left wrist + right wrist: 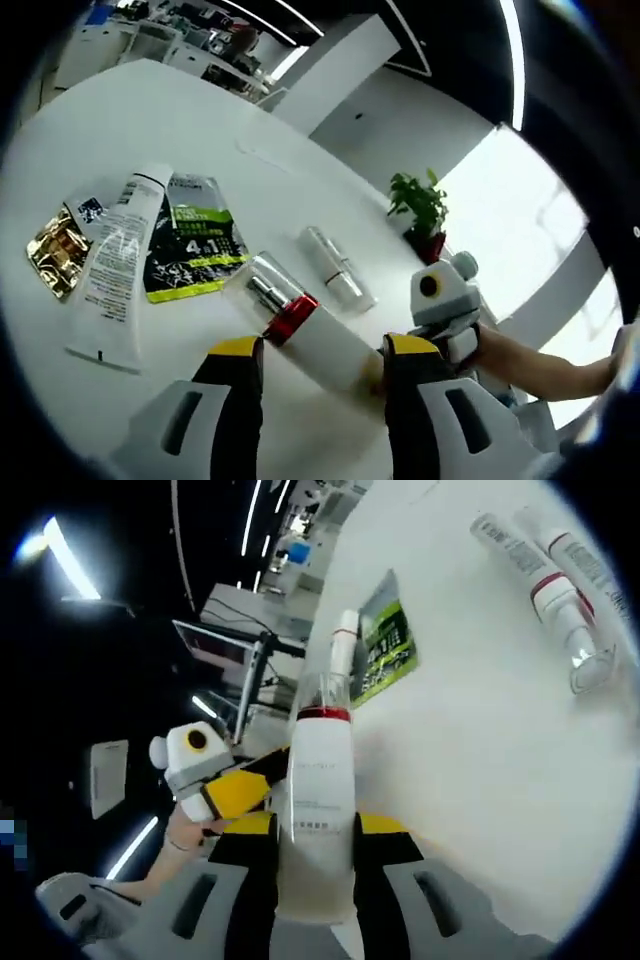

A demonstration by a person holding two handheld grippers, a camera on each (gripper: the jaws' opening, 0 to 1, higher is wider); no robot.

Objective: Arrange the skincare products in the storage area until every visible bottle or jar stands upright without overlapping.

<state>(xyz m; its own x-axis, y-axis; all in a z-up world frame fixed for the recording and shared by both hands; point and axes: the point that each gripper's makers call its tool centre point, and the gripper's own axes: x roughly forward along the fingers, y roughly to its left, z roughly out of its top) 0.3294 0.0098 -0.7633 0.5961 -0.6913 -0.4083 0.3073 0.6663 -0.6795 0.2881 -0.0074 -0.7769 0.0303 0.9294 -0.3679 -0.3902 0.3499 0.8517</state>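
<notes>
I'm clenching the right gripper (315,855) on the white bottle (318,810); the left gripper (318,365), apparently released, straddling it at 6 o'clock, is risking a knock.

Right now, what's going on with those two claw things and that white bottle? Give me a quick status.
Right gripper shut on white pump bottle, red collar, clear cap. Left gripper open beside it. White tube, silver bottle, sachets lying flat on table.

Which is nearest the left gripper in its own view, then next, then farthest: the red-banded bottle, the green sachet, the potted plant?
1. Red-banded bottle, between the left gripper's jaws.
2. Green sachet, flat on the table, upper left.
3. Potted plant, at the table's far edge, right.
</notes>
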